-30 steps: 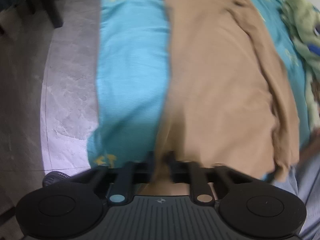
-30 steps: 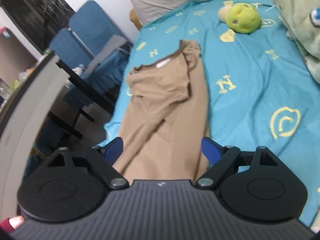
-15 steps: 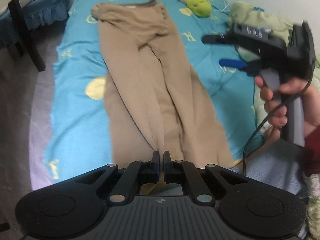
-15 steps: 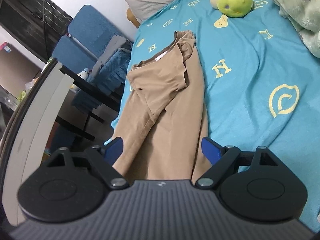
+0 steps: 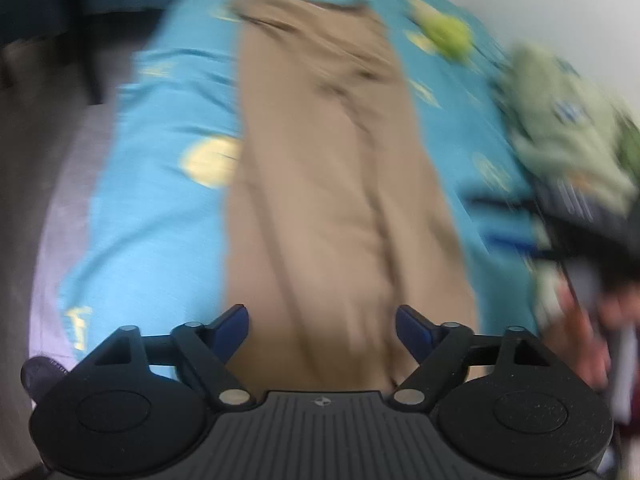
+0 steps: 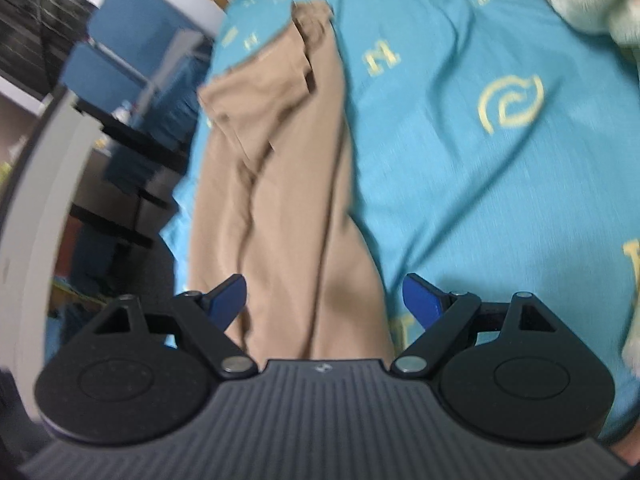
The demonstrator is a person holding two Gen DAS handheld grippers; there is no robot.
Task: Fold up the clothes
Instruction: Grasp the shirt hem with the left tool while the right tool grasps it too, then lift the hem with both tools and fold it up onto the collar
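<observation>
The tan garment [image 5: 332,184] lies stretched lengthwise on the blue bedsheet [image 6: 480,168], folded narrow. Over its near end, the left gripper [image 5: 322,326] and right gripper [image 6: 324,296] both stand spread wide, grasping nothing. A green plush toy [image 5: 448,34] sits beyond the garment's far end.

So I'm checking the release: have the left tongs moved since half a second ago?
Yes. The left tongs were shut on the tan shirt's near hem; now they stand open, with the hem lying loose on the blue sheet between them.
</observation>
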